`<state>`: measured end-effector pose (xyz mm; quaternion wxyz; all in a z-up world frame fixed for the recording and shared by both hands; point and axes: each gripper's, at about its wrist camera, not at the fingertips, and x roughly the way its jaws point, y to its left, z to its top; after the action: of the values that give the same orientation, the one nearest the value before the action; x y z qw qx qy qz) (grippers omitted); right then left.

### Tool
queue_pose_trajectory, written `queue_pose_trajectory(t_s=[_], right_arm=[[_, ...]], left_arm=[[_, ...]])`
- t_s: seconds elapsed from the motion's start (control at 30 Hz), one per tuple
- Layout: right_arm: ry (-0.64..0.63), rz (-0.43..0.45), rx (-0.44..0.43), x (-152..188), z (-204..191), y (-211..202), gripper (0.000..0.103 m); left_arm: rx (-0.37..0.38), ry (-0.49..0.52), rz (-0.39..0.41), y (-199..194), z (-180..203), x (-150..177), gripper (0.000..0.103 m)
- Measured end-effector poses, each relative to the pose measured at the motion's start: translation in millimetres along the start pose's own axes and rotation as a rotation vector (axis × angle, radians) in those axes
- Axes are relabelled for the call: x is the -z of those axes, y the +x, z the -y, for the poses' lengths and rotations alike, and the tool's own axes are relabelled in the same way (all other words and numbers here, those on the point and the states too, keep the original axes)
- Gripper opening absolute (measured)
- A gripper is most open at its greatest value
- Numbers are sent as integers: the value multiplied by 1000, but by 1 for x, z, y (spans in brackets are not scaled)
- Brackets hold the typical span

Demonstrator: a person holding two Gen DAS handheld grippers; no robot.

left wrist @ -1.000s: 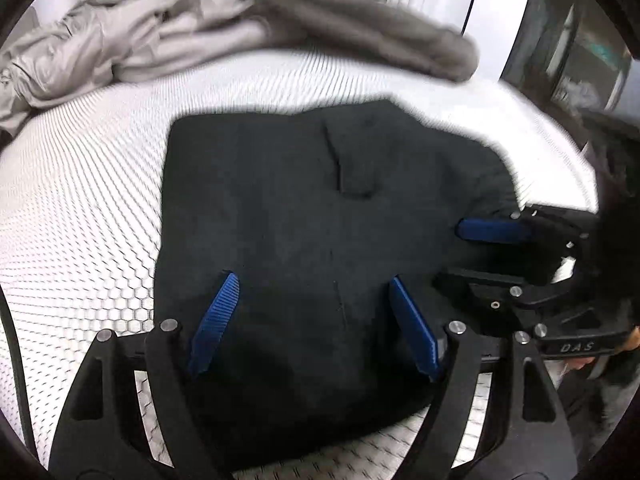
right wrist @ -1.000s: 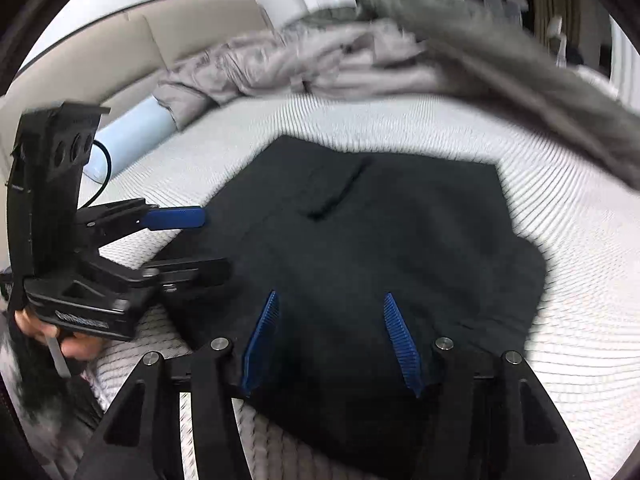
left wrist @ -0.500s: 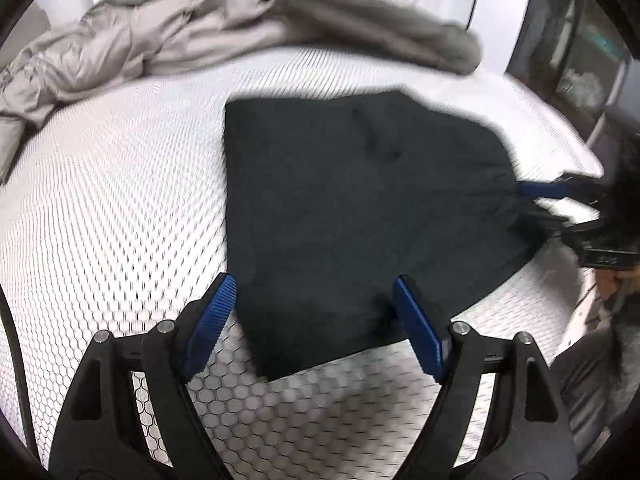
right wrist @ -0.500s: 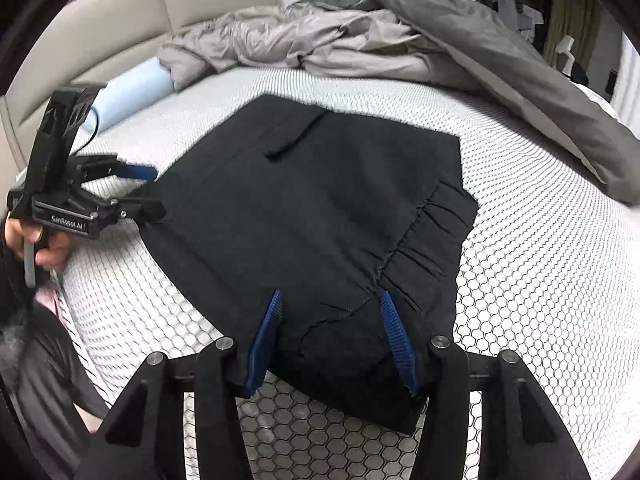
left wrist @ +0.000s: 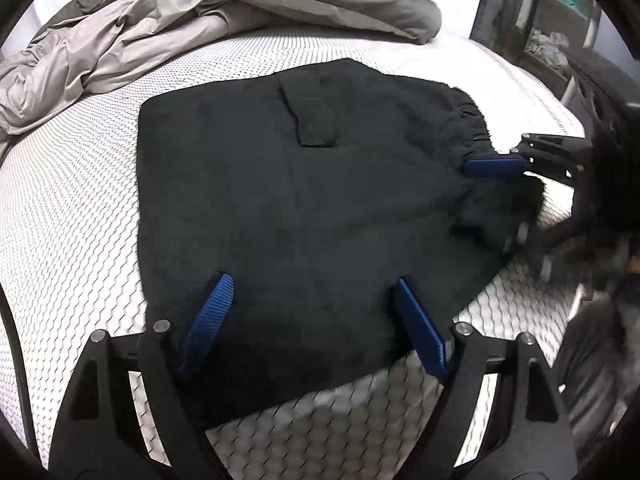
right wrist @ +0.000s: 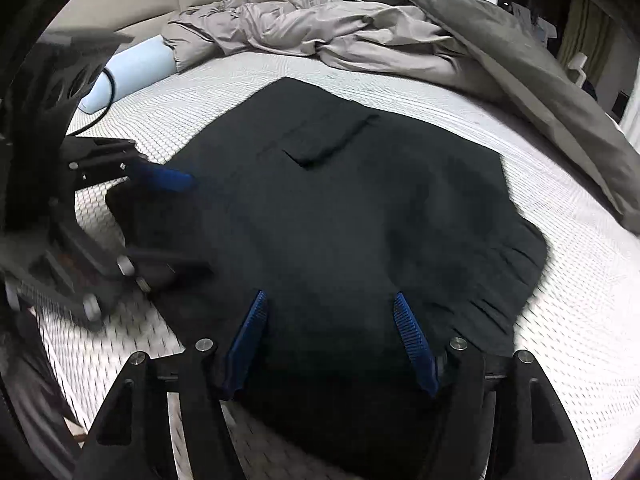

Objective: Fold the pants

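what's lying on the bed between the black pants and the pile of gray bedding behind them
Nothing: in both wrist views only bare white mattress separates the black pants from the gray bedding.

White honeycomb-textured mattress [left wrist: 80,208] carries folded black pants [left wrist: 304,216], rumpled grey duvet [right wrist: 360,32], pale blue bolster [right wrist: 136,68].

Your left hand-held gripper [left wrist: 312,300] and right hand-held gripper [right wrist: 330,320] have closed back in over the folded black fabric pants [left wrist: 304,216], fingers spread.

Both claws [left wrist: 312,292] [right wrist: 330,312] spread wide
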<state>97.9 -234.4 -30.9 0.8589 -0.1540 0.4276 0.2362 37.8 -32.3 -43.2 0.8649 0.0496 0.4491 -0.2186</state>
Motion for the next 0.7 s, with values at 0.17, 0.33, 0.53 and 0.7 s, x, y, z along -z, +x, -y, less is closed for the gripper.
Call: queue_pose_trajectory(t_s=[0.17,0.33,0.53,0.7], right_arm=[[39,35,16,21,24,-28,48],[106,108,-29,8,29,-38,51],[117,71,-29,-42,9,3,52],[65,-13,-22,-50,6,41,51]], left_arm=[[-40,-30,2,-17,-16,13,81],[-26,-79,88,-40,-25,-11,79],[-87,-80,3,15,-20,-48,74],[-74,-23,17,21,-24,-39,78]])
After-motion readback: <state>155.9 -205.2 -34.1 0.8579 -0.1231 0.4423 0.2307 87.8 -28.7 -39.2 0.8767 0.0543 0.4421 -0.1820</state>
